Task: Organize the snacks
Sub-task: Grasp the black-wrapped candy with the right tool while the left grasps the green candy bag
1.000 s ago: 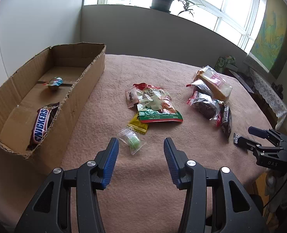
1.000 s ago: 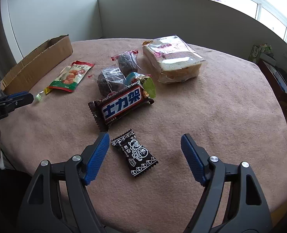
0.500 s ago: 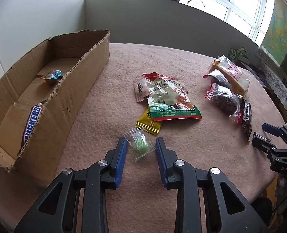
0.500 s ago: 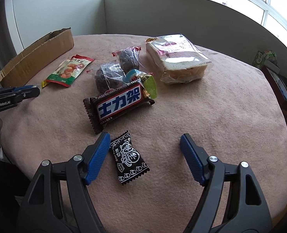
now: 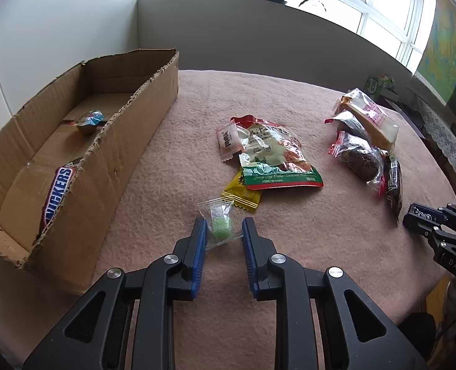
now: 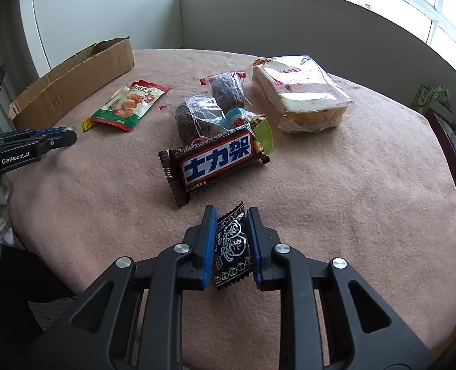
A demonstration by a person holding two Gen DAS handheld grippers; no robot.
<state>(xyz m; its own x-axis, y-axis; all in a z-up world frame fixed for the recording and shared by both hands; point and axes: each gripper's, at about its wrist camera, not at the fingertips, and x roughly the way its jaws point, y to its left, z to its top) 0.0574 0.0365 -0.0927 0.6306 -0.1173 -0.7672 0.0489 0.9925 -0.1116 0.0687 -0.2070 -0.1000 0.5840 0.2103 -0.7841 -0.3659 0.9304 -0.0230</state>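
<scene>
My left gripper points down at the pink tablecloth. Its jaws are closing, and the blue pads touch the clear wrapper of a small green candy on both sides. To its left stands an open cardboard box holding a Snickers bar and a foil-wrapped sweet. My right gripper is closing too, its pads pressed on a black candy packet with white print. Each gripper also shows at the edge of the other's view: the right gripper and the left gripper.
Loose snacks lie mid-table: a red and green bag, a yellow sachet, a pink sachet, a brown chocolate bar, bagged dark cakes and packed bread. The round table's edge curves close on the right.
Both grippers have closed in from wide open. The left now brackets the green candy tightly; the right has taken hold of the black packet, which now stands upright between its pads.
</scene>
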